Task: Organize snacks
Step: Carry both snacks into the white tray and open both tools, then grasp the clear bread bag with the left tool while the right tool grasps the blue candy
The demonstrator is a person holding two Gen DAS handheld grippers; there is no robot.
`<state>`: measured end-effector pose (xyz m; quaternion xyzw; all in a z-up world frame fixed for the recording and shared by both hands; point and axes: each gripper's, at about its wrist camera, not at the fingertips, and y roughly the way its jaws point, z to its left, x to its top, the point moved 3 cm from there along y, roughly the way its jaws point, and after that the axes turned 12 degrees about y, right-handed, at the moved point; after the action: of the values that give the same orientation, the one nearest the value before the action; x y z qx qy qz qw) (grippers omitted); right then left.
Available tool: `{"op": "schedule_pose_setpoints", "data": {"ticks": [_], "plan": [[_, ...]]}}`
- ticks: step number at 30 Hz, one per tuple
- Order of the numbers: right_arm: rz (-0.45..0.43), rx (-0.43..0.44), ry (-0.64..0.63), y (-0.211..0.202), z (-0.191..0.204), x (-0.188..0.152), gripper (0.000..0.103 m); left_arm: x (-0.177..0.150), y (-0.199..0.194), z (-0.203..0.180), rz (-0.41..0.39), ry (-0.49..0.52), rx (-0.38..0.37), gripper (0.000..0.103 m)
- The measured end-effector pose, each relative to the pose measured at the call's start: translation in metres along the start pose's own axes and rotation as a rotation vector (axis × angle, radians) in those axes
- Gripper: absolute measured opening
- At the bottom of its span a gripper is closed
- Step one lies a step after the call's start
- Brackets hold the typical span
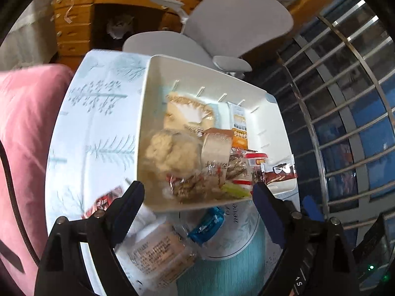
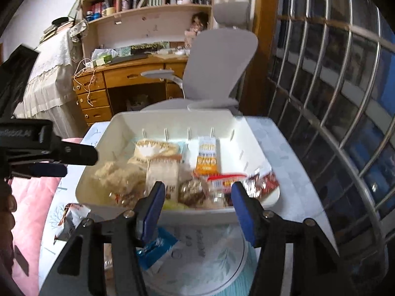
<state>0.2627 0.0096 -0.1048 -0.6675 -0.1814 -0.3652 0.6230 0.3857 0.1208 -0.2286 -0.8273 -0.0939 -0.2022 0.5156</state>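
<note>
In the white bin (image 2: 249, 133), blurred snack packets overlap; both grippers' fingers (image 1: 133, 197) (image 2: 154, 202) gape wide, holding nothing.

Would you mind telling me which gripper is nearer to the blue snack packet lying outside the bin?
Right. The right gripper hangs just over the blue snack packet, its left finger almost above it. The left gripper sits off to the left, level with the white bin.

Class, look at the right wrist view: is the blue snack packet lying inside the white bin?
No, the blue snack packet lies on the table in front of the white bin, outside its near wall.
</note>
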Motion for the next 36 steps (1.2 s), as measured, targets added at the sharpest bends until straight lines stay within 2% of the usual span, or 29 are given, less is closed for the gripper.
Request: {"op": "schedule_pose_setpoints", "data": {"ticks": [4, 10, 17, 22, 28, 36], "plan": [[0.053, -0.048, 0.038, 0.003, -0.008, -0.012, 0.056, -0.018, 0.002, 0.009, 0.025, -0.078, -0.003, 0.089], [0.187, -0.072, 0.152, 0.016, -0.026, -0.031, 0.056, -0.049, -0.006, 0.018, 0.024, -0.174, 0.047, 0.089], [0.36, -0.017, 0.344, 0.04, -0.043, -0.049, 0.056, -0.094, -0.003, 0.028, 0.064, -0.332, 0.089, 0.091], [0.464, 0.022, 0.434, 0.057, -0.044, -0.055, 0.056, -0.111, 0.009, 0.032, 0.109, -0.402, 0.09, 0.091], [0.593, 0.097, 0.547, 0.077, -0.038, -0.061, 0.06, -0.121, 0.026, 0.042, 0.172, -0.469, 0.125, 0.093], [0.754, 0.064, 0.666, 0.107, -0.033, -0.071, 0.06, -0.129, 0.049, 0.045, 0.256, -0.544, 0.165, 0.093]]}}
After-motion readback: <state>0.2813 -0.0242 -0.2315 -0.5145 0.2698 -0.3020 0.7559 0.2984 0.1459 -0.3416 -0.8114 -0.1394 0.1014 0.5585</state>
